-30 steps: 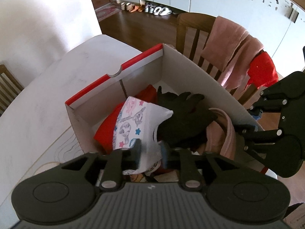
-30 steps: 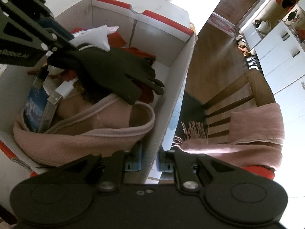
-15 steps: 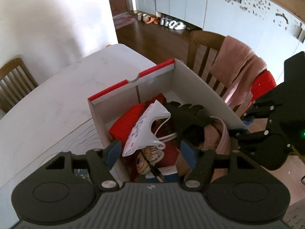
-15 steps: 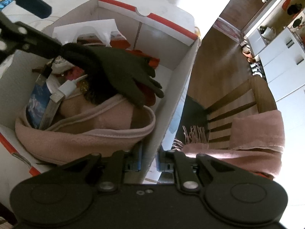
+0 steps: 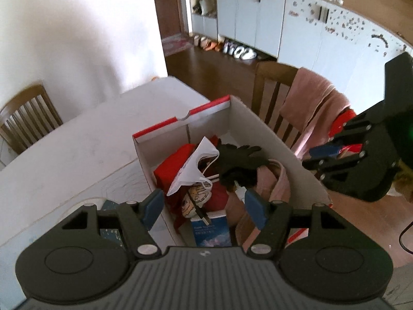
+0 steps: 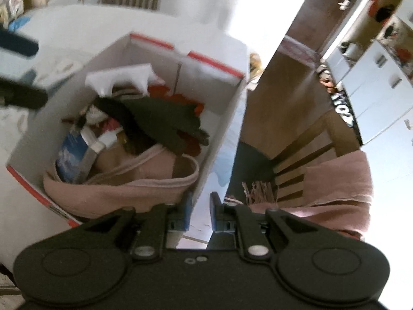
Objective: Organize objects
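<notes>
**Box nearly packed, both grippers empty above it**

From the left wrist camera: the left gripper point(image 5: 204, 206) hangs over the near end of a white cardboard box with a red-striped rim point(image 5: 180, 124), its blue-padded fingers point(image 5: 152, 206) spread wide with nothing between them. The box stands on a pale tabletop point(image 5: 77, 149) and is crowded. A white child's face mask with a printed pattern point(image 5: 198, 165) lies tilted on top of a red cloth point(image 5: 173, 168), its ear loops dangling. Just beside it sprawls a black knit glove point(image 5: 240, 157), resting against a dusty-pink fabric piece point(image 5: 273, 180). At the near end sit a blue book-like packet point(image 5: 211, 230) and a dark cable with a metal plug point(image 5: 200, 211). The right gripper point(image 5: 322, 155) is held off the box's right wall, near a wooden chair draped with a pink towel point(image 5: 309, 103).

From the right wrist camera, which is blurred: the right gripper point(image 6: 198, 211) has its jaws set close together with a narrow gap showing, straddling nothing; the box wall point(image 6: 227, 118) lies just to its left. The glove point(image 6: 167, 118) and mask point(image 6: 121, 77) top the heap.

Judged from these views, everything on top is light and soft. The mask would crumple under a pinch and is best taken by its stiffer folded edge, not by the loops, which could snag on the cable. The glove should drape limply; a grip at the cuff looks safest.
</notes>
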